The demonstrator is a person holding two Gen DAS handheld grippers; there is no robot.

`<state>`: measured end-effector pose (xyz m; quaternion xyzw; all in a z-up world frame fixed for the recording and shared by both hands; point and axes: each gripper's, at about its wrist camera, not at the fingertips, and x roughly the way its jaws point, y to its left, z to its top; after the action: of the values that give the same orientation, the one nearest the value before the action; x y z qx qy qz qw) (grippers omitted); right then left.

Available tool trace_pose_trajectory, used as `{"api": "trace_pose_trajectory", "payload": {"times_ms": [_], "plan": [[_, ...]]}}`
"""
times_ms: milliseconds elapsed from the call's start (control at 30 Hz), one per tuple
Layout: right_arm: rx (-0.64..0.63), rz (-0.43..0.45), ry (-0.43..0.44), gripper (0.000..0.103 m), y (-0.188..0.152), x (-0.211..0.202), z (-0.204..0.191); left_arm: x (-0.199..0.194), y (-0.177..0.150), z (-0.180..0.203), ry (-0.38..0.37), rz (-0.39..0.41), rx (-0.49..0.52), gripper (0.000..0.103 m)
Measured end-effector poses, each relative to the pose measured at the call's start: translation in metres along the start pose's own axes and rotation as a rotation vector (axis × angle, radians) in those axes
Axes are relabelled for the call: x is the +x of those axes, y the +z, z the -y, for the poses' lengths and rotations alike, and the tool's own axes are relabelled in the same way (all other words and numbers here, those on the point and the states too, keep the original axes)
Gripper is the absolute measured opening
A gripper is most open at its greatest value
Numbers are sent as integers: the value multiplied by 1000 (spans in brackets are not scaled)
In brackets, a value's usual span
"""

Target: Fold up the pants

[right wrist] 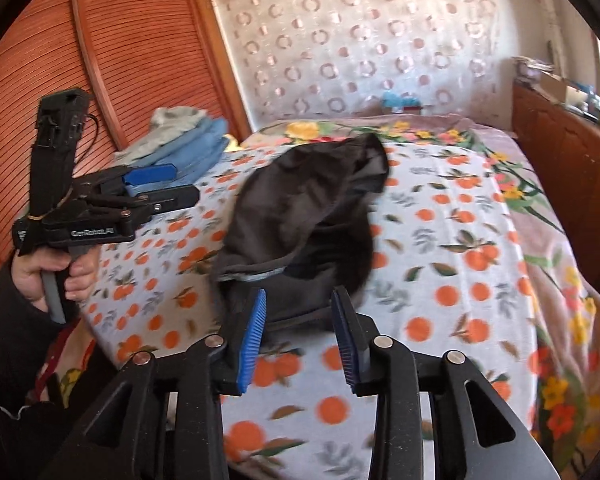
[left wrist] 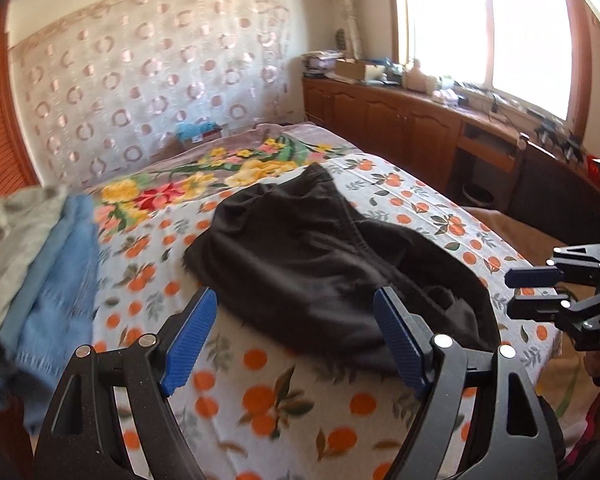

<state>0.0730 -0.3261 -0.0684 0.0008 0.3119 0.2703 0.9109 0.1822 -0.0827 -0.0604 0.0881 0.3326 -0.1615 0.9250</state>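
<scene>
Both grippers hover empty over the black pants (left wrist: 320, 256) bunched mid-bed on the orange-print blanket (left wrist: 260, 400) — left gripper (left wrist: 296, 340) spread wide, right gripper (right wrist: 300, 340) partly spread — likely staging to grab edges and flatten before folding.

Lay heaped mid-bed: black pants (left wrist: 324, 264), blocking the straight way across. Open blanket (right wrist: 452, 240) on the window side and at the near edge. Stacked at the wardrobe side: folded clothes (left wrist: 40, 264), narrowing that flank. Beside them, left tool (right wrist: 160, 184), held above the bed.
</scene>
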Motion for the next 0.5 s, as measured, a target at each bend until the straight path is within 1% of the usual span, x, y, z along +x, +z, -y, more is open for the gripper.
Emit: {"api": "trace_pose_trajectory", "payload": {"times_ms": [133, 267, 333, 367, 433, 500], "plan": [[14, -5, -44, 37, 6, 9, 21, 23, 20, 4, -33, -25, 19, 76], [15, -16, -48, 37, 19, 30, 24, 34, 33, 9, -47, -44, 30, 76], [28, -15, -51, 37, 20, 29, 30, 33, 32, 14, -62, -54, 25, 76], [28, -16, -53, 37, 25, 35, 29, 32, 31, 15, -69, -57, 25, 76], [32, -13, -67, 37, 25, 32, 35, 28, 25, 23, -80, -65, 30, 76], [41, -15, -85, 37, 34, 41, 31, 26, 19, 27, -93, -78, 26, 76]]}}
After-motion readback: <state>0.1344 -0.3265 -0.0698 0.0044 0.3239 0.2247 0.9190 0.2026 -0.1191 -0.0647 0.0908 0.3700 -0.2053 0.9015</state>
